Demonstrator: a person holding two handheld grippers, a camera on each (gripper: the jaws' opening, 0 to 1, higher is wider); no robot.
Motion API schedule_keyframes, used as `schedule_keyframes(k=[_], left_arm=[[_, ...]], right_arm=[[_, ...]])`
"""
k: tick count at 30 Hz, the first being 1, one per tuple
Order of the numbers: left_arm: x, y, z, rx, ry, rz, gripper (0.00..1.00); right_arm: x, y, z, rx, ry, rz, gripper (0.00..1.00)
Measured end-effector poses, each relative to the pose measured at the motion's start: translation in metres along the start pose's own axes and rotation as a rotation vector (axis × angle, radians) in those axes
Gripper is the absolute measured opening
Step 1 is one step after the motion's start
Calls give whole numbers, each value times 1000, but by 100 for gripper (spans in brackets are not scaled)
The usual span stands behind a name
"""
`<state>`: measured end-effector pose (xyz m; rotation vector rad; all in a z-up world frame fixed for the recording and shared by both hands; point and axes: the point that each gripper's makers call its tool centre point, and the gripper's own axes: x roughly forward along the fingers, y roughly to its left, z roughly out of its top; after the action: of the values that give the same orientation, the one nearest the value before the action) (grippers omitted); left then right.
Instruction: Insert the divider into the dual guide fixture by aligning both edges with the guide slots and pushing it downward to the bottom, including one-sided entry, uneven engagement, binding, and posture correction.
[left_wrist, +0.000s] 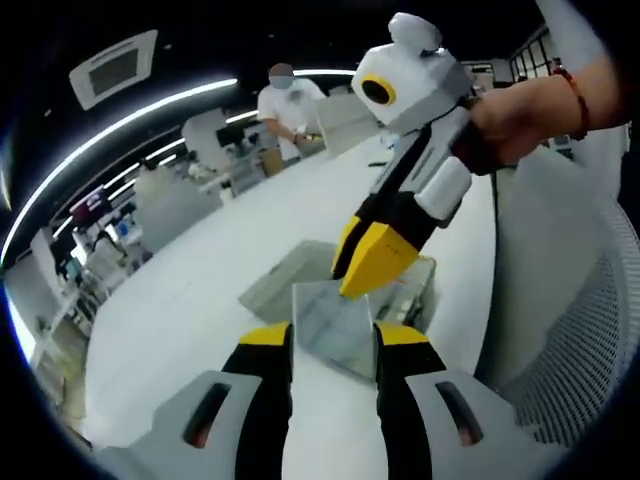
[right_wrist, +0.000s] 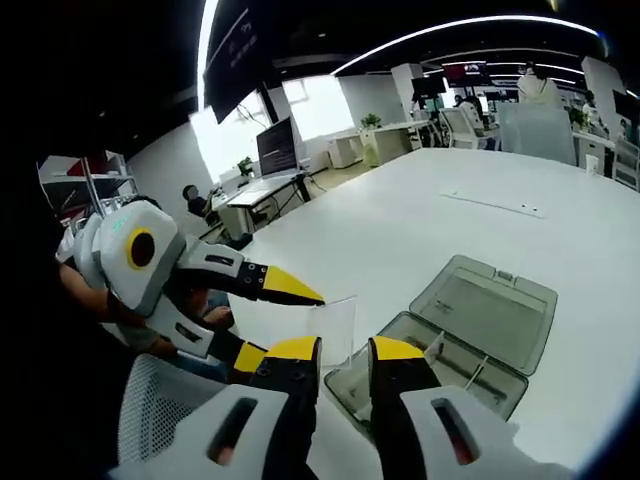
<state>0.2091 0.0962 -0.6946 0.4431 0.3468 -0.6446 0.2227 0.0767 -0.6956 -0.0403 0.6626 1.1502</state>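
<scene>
White desk: broad, glossy, carrying the whole setup, with a mesh chair at its edge.
Fixture: clear hinged plastic box lying open on the desk, lid flat behind, tray in front; guide slots too faint to make out.
Left gripper: jaws closed on the divider's near edge in the left gripper view, panel standing up between the yellow tips.
Right gripper: coming in from the other side; its jaws look set around the panel's opposite edge, but whether they pinch it I cannot tell.
Divider: thin translucent sheet, held tilted just above the tray, not yet seated.
Handling: looks light, stiff, slick and likely to bind if skewed; best held by both upper side edges, lower edges left free for the slots.
</scene>
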Motion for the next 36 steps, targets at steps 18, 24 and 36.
schedule_keyframes(k=[18, 24, 36], left_arm=[[1, -12, 4, 4, -17, -45, 30], [1, -13, 3, 7, -15, -51, 30], [2, -14, -1, 11, 12, -57, 34]], right_arm=[[1, 5, -12, 69, 16, 57, 14], [2, 7, -15, 85, 26, 67, 14], [3, 15, -18, 189, 32, 114, 0]])
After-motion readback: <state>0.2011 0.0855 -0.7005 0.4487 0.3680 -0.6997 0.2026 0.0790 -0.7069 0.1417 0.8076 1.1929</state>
